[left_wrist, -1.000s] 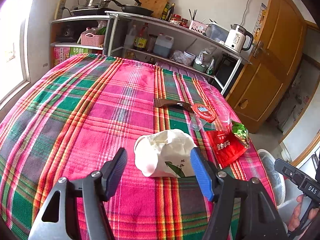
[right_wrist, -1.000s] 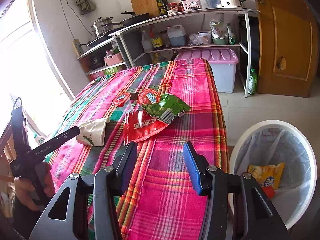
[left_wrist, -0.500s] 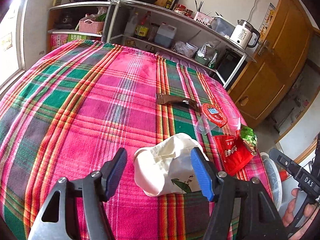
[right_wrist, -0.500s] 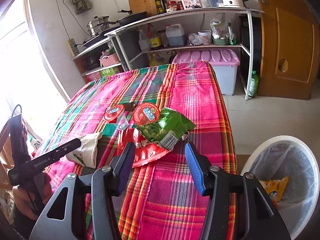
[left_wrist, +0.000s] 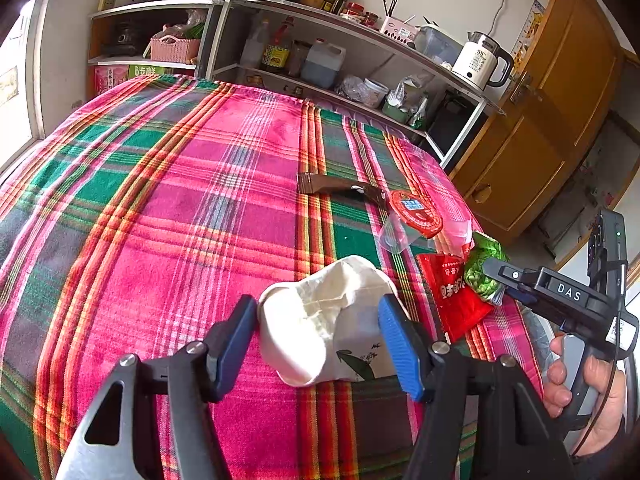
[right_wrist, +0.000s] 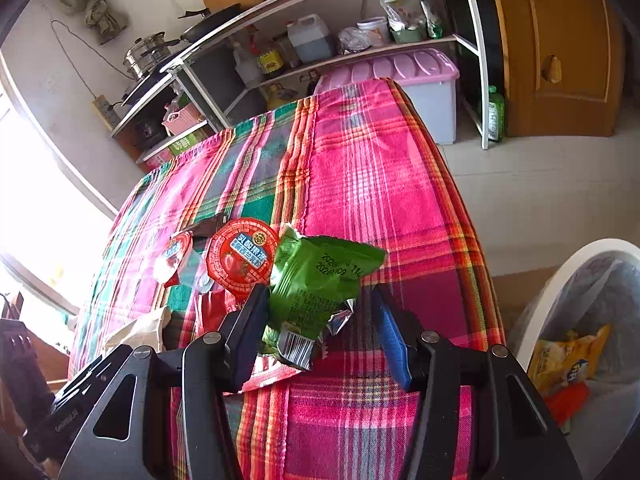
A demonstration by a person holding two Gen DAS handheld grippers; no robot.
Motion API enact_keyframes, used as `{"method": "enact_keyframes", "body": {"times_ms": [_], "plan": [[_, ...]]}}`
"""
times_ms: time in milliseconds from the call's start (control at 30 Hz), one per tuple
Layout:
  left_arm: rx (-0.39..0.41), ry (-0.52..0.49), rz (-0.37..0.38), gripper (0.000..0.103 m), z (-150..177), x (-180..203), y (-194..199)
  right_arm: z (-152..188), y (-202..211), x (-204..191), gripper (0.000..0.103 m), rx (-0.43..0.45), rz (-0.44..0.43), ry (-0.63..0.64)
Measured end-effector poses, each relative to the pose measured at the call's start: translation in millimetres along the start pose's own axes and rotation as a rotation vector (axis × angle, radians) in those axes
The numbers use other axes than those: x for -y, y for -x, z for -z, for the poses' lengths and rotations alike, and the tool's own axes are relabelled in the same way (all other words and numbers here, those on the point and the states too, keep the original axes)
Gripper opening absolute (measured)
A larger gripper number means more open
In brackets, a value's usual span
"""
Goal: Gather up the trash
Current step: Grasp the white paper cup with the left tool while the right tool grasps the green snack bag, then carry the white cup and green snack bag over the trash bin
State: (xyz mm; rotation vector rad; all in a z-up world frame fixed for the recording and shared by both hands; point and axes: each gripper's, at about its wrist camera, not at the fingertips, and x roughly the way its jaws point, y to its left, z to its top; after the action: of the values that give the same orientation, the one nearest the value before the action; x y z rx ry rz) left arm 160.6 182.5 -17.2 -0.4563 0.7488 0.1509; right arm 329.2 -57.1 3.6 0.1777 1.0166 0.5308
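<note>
Left gripper (left_wrist: 318,342): jaws spread wide, set around a crumpled white paper bag (left_wrist: 328,320); the blue pads lie just beside its flanks, and firm contact cannot be told. The bag lies on a pink, green and orange plaid tablecloth (left_wrist: 180,200).

Right gripper (right_wrist: 320,332): jaws spread, a green snack wrapper (right_wrist: 316,280) placed between them; the left pad is seen touching the wrapper's edge, the right pad stands apart from it. The wrapper's barcoded, torn silver end points toward the camera.

Outward from the right gripper: a red-lidded jelly cup (right_wrist: 242,256) is found at 11 o'clock, touching the green wrapper; a second, smaller red-lidded cup (right_wrist: 174,256) lies at 10 o'clock; a red sachet (right_wrist: 214,308) lies partly under the green wrapper. A white trash bin (right_wrist: 536,308) with a clear liner stands at 3 o'clock beside the table, holding a yellow packet (right_wrist: 568,360).

Outward from the left gripper: the red sachet and green wrapper are seen at 2 o'clock, a brown wrapper (left_wrist: 340,186) at 12 o'clock. A kitchen shelf (left_wrist: 360,28) with an electric kettle (left_wrist: 480,60) stands beyond the table.
</note>
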Motion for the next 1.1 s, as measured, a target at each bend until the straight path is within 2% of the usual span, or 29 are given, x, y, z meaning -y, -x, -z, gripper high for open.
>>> {"method": "enact_keyframes", "body": {"times_ms": [67, 400, 600, 667, 1100], "plan": [[0.011, 0.000, 0.003, 0.058, 0.5, -0.4, 2.5, 1.1, 0.7, 0.1, 0.046, 0.007, 0.005, 0.005], [0.036, -0.024, 0.021, 0.052, 4.7, 5.3, 11.3, 10.1, 15.6, -7.8, 0.029, 0.040, 0.025, 0.073], [0.050, -0.051, 0.032, 0.049, 10.8, 13.0, 20.5, 20.2, 33.4, -6.5, 0.027, 0.059, 0.018, 0.096], [0.053, -0.058, 0.042, 0.043, 13.9, 16.1, 23.8, 24.9, 41.0, -6.0, 0.027, 0.066, 0.015, 0.104], [0.078, -0.096, 0.060, 0.043, 26.6, 41.7, 46.9, 51.7, 78.5, 5.6, 0.027, 0.093, -0.005, 0.111]]}}
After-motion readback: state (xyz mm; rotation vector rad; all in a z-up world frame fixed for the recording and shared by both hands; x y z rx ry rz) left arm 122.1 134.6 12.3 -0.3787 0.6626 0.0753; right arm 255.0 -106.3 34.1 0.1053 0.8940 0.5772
